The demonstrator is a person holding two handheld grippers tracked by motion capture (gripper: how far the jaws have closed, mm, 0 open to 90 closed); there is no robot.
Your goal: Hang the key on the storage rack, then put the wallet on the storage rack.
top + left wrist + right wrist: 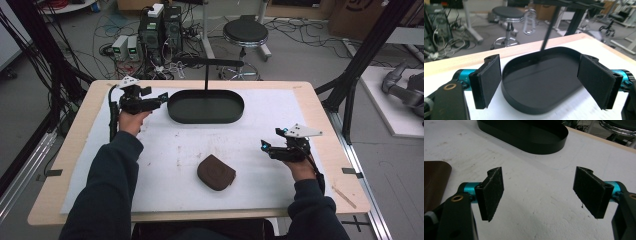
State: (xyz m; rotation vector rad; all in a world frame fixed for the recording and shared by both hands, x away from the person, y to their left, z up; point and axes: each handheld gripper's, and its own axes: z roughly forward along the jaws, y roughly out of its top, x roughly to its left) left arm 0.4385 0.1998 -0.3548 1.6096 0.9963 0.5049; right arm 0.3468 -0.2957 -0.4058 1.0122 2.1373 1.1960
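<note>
A dark brown pouch (216, 172) lies flat on the white mat, near the front middle; its corner (434, 182) shows at the left edge of the right gripper view. A black oval tray (205, 107) with an upright post and crossbar stands at the back middle. My left gripper (161, 99) hovers just left of the tray, jaws wide open and empty, with the tray (541, 82) between its pads. To the right of the pouch my right gripper (264, 147) is open and empty above bare mat, the tray (529, 133) far ahead of it.
The white mat (165, 150) covers most of the wooden table (320, 107). Beyond the far edge are a black stool (245, 32), computer boxes (160, 27) and tangled cables on the floor. A black frame leg (360, 60) stands at the right.
</note>
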